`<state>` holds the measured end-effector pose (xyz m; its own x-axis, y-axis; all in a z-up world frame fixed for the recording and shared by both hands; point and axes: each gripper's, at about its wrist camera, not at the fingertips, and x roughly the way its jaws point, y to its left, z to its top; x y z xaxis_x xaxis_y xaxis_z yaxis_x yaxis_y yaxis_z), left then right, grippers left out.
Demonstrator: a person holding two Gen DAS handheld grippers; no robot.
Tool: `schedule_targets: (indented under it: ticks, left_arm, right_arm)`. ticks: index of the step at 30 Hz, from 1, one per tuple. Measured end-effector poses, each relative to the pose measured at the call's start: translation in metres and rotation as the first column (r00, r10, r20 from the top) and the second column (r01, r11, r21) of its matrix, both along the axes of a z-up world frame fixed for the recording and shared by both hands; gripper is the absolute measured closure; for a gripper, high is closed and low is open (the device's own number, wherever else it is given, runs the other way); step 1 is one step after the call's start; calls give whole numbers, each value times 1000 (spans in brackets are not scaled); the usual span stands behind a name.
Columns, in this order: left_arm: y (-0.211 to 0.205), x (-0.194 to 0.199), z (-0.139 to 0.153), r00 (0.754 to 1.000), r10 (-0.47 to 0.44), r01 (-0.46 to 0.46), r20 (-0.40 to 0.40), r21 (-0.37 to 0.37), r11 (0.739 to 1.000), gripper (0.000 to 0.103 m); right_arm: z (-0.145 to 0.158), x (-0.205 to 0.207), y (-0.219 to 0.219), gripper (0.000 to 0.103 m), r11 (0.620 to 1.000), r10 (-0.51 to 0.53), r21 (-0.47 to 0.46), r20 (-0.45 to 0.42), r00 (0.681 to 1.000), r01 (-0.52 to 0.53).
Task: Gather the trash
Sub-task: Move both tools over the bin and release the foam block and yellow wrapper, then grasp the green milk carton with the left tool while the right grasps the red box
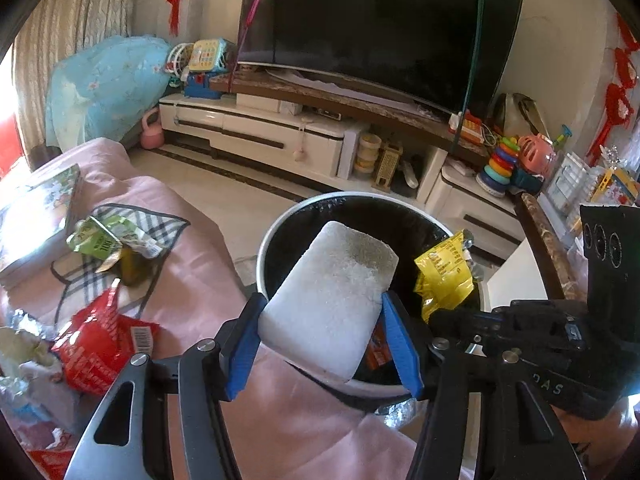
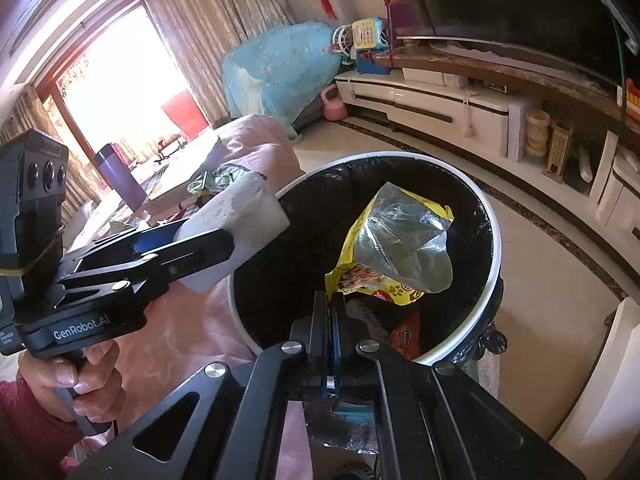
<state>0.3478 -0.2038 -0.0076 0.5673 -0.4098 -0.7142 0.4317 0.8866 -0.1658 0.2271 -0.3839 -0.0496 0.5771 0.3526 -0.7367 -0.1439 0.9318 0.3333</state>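
Note:
My left gripper (image 1: pixel 322 312) is shut on a white foam block (image 1: pixel 332 296) and holds it over the near rim of the round black-lined trash bin (image 1: pixel 280 220). The block also shows in the right wrist view (image 2: pixel 236 216) at the bin's left rim (image 2: pixel 492 216). My right gripper (image 2: pixel 332 300) is shut on a yellow snack bag (image 2: pixel 396 240) with a silver inside, held over the bin's open mouth. That bag also shows in the left wrist view (image 1: pixel 442 276). An orange wrapper (image 2: pixel 406 334) lies inside the bin.
More trash lies on the pink-covered sofa (image 1: pixel 192 272): a red wrapper (image 1: pixel 100 344), a green wrapper (image 1: pixel 100 240) on a checked cloth, crumpled foil and tissue (image 1: pixel 24 352). A TV stand (image 1: pixel 256 132) and toys stand behind. A purple flask (image 2: pixel 120 176) stands on a table.

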Motion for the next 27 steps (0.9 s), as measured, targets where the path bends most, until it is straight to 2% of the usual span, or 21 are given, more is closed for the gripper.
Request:
schedule_targets:
  ticks: [1,3,4,7,10,12,15,17,19,27]
  left_arm:
    - [-1,2,-1,1000,-1,1,-6,0,1000,42]
    - [-3,6,-2,1000,2,-2,-16,-1,1000,39]
    - [-3,8,-2,1000,6,-6,-21,-4,1000,37]
    - [1,8,-2,999,20,-21,-26,-24,1000,30]
    - [8,4,-1,999,30,-32,-26,-41,999,30]
    - [13,-5,1,999,41,-42,-32,-39,998,30]
    - [27,-25,3,998,54,-55,-14,-56,997,26]
    - [40,-39,2,998,67,-67,-4,-66,996,25]
    - [53,-54,1,997,80,-80,-7,-74,994,25]
    - [111,-110,6,990,142,-142,-11,-94,985,25]
  right_arm:
    - [-1,2,0,96,1000,5,-3,-4,1000,-5]
    - [-3,2,0,95,1000,-3,-28,-10,1000,3]
    - [-4,2,0,91,999,-4,-32,-12,1000,4]
    - [-4,-2,-1,71,999,-15,-31,-10,1000,14]
    - [-1,-9,-1,66,999,-27,-36,2,1000,27]
    - [2,-14,-1,60,999,-39,-33,14,999,39]
    - [7,-20,2,45,998,-58,-31,35,998,59]
    - [11,-28,5,29,997,-75,-25,56,996,76]
    - [14,-34,11,21,996,-87,-24,79,993,90]
    - [17,-51,51,9,995,-95,-4,133,987,96]
